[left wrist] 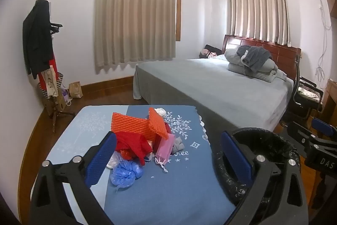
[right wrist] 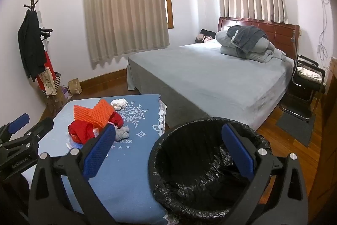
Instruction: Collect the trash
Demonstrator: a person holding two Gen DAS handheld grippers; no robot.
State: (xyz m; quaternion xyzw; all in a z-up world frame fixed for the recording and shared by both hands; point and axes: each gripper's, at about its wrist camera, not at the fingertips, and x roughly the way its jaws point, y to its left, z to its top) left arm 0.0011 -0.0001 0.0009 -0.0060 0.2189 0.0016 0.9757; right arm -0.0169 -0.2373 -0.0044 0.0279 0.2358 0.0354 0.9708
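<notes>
Trash pile [left wrist: 139,140]: lying uncollected on the blue-clothed surface [left wrist: 168,182]. Lined bin [right wrist: 206,170]: apparently holding nothing, standing beside it. Left gripper [left wrist: 168,157] and right gripper [right wrist: 168,147]: fingers spread, hovering, gripping nothing. Collection is not yet beginning.

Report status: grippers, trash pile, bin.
Left gripper open, empty. Right gripper open, empty. Trash pile untouched on blue table. Lined bin beside table, nothing blocking.
</notes>
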